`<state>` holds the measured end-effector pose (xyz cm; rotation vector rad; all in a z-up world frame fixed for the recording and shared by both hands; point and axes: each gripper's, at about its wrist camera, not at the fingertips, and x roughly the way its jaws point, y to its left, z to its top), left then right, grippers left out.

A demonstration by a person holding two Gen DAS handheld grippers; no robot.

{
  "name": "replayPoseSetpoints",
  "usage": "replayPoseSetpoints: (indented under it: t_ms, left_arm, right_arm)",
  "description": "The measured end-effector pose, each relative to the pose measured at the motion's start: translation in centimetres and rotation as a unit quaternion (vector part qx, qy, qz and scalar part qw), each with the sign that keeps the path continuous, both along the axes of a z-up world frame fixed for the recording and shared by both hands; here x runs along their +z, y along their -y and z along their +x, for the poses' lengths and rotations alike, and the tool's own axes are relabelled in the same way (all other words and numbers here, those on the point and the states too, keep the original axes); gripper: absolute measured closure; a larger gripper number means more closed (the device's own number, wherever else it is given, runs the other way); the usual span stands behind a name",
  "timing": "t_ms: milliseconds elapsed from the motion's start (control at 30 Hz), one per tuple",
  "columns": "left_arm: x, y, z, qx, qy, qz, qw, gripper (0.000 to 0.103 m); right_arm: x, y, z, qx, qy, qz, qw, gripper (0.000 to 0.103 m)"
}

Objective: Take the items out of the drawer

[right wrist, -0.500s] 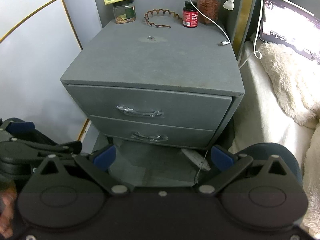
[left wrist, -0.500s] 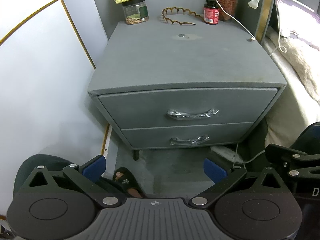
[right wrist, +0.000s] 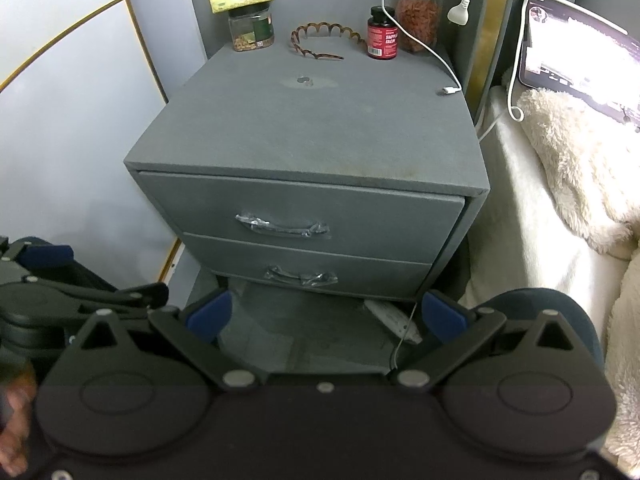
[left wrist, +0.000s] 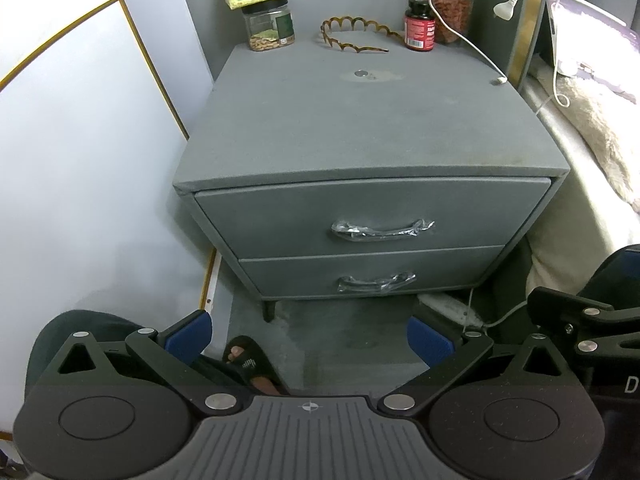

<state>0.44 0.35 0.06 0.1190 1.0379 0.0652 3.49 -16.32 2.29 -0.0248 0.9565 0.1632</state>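
Hovering as before, both the left gripper [left wrist: 308, 334] and right gripper [right wrist: 326, 316] are keeping jaws released, top drawer [left wrist: 372, 216] remaining unopened, handle [left wrist: 382, 230] untouched.

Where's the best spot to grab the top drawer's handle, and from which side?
Grip the top drawer handle at its raised middle, coming straight in from the front. It is a horizontal bar, plastic-wrapped, bowing off the closed drawer front, so fingers probably fit above and below it. Either open hand-held gripper could do it; the left hand-held gripper faces it more squarely.
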Motion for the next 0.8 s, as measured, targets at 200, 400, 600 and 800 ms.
replayPoseSetpoints:
  t_ms: [200, 400, 600, 800]
  left_arm:
    - [0.61, 0.09, -0.02, 0.0, 0.001, 0.002, 1.0, 0.0]
    - [0.19, 0.16, -0.01, -0.002, 0.0, 0.002, 1.0, 0.0]
    - [0.16, 0.38, -0.19, -0.002, 0.0, 0.003, 1.0, 0.0]
    - [0.16, 0.51, -0.27, -0.004, -0.001, 0.003, 1.0, 0.0]
  right_arm:
    - [0.22, -0.14, 0.0, -0.001, 0.001, 0.0, 1.0, 0.0]
    - [0.41, -0.08, 0.16, -0.002, -0.002, 0.001, 1.0, 0.0]
    - [0.53, -0.09, 0.19, -0.002, -0.001, 0.002, 1.0, 0.0]
    - [0.55, -0.07, 0.25, -0.001, -0.002, 0.002, 1.0, 0.0]
